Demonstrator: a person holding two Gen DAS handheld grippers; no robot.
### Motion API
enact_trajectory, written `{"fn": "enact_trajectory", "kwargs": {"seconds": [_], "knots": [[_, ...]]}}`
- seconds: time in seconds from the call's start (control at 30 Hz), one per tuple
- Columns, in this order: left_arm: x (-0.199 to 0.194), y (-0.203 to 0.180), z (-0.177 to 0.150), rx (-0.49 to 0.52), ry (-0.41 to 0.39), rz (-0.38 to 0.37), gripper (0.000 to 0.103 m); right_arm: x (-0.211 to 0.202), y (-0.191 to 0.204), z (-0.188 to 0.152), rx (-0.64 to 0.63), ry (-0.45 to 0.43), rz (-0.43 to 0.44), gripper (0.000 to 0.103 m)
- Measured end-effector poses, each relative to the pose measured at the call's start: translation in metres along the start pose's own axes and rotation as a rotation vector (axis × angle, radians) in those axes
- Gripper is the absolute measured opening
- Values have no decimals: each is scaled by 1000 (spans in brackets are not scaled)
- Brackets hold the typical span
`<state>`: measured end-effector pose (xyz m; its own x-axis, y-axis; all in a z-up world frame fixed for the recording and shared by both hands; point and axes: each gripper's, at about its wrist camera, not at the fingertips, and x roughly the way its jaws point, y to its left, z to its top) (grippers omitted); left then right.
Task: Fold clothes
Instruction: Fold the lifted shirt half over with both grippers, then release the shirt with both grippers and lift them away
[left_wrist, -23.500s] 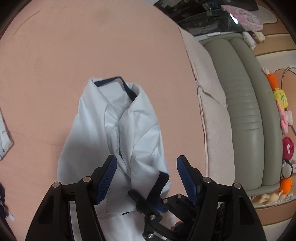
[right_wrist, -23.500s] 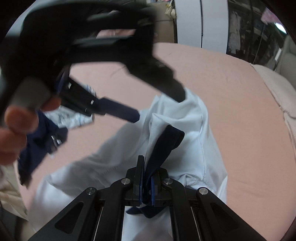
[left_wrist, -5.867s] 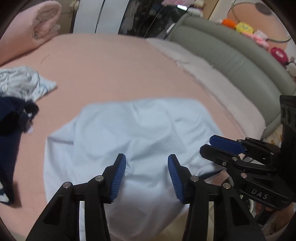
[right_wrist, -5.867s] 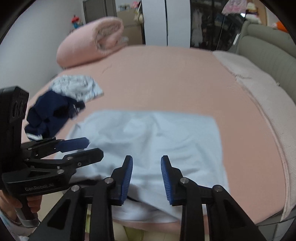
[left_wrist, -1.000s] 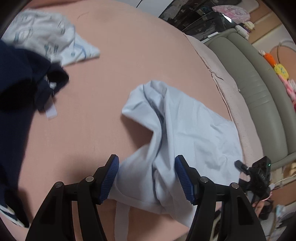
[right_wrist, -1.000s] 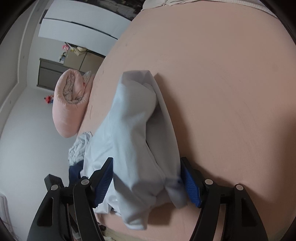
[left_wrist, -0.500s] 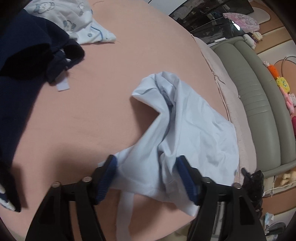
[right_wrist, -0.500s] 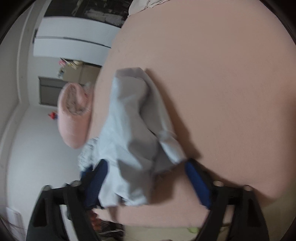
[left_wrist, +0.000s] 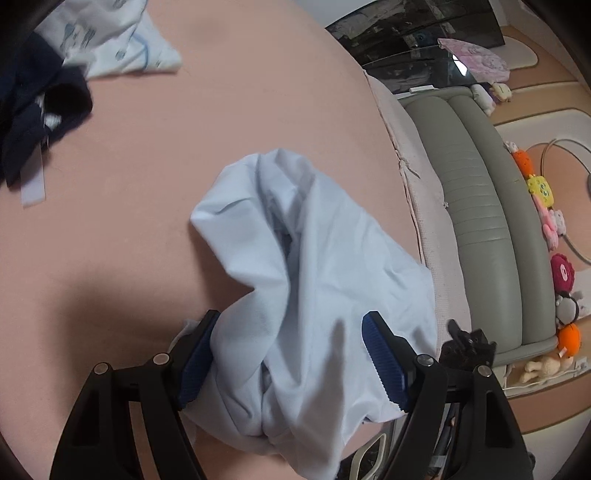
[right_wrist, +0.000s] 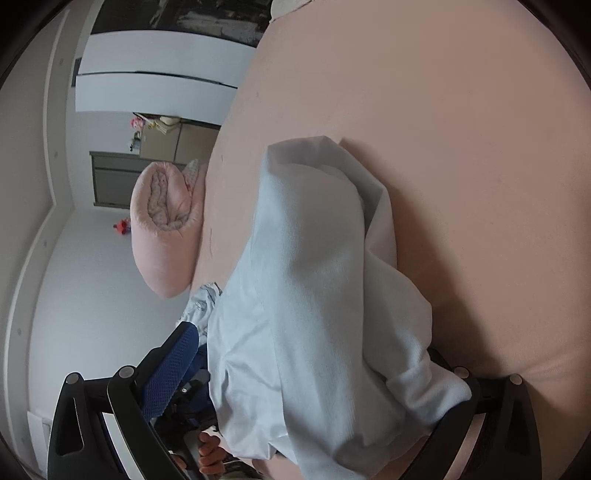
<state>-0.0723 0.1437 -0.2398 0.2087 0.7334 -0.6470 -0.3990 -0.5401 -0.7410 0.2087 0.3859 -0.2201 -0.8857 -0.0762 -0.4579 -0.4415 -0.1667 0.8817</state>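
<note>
Lying bunched near the edge of the pink bed (left_wrist: 258, 110), the pale blue shirt (left_wrist: 295, 258) sits in a loose heap, its folds collapsed onto one another and one rounded hump standing up from the sheet. Both tools straddle it. The left tool (left_wrist: 291, 365) has its blue pads spread wide with cloth piled between them; the fabric brushes the pads but is not pinched, and the jaws have just been opening. The right tool (right_wrist: 314, 369) stands about as wide as it goes, also just opened, with the shirt draped between and over its fingers so that the far finger is mostly hidden; nothing is clamped there either.

My guess is that the shirt will handle as thin, light and limp cloth: it will sag from any single grip, slide easily over the smooth sheet, and keep no shape of its own. Good places to take hold would be a hem or a corner, one layer at a time, since a grab into the middle of the heap would likely catch several layers together. Farther up the bed lie a dark navy garment (left_wrist: 33, 122) and a white printed one (left_wrist: 110, 40), well apart from the shirt.
</note>
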Motion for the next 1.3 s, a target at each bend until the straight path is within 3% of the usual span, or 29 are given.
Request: {"fn": "enact_trajectory", "kwargs": {"seconds": [0.03,0.07,0.1,0.13,0.17,0.2,0.3,0.37,0.43,0.5,0.63,0.7,0.9,1.1,1.3], "knots": [[-1,4,-1,-15,-14,-25,76,-2,-2,-2,-8,-8,6,99],[-2,8,-2,-27,-25,-50,75,-3,-3,-4,-18,-12,-13,89],[-3,10,-3,-35,-30,-58,70,-4,-5,-6,-28,-12,-52,72],[-2,12,-4,-38,-33,-34,63,-6,-8,-7,-34,-15,-76,63],[-1,12,-5,-38,-34,0,47,-8,-13,-9,-38,-19,-98,48],[1,11,-5,-35,-37,21,39,-10,-17,-11,-43,-23,-120,42],[6,3,-7,-19,-39,58,31,-16,-25,-11,-31,-28,-94,37],[9,-5,-7,-7,-32,80,21,-14,-17,-12,-52,-32,-137,37],[10,-9,-7,5,-30,93,20,-12,-6,-13,-81,-39,-192,34],[14,-11,-6,19,-29,113,20,-9,12,-17,-158,-54,-276,21],[14,-3,-5,-7,-14,88,20,-2,57,-28,-366,-74,-464,17],[13,1,-7,-13,-11,73,20,8,89,-39,-540,-87,-609,16],[18,-5,-11,66,-36,113,19,45,158,-81,-901,-119,-865,16],[17,12,-7,25,-22,36,18,77,201,-125,-1118,-144,-966,15],[10,31,-11,-16,-10,-41,17,108,213,-175,-1360,-137,-1021,15]]}}
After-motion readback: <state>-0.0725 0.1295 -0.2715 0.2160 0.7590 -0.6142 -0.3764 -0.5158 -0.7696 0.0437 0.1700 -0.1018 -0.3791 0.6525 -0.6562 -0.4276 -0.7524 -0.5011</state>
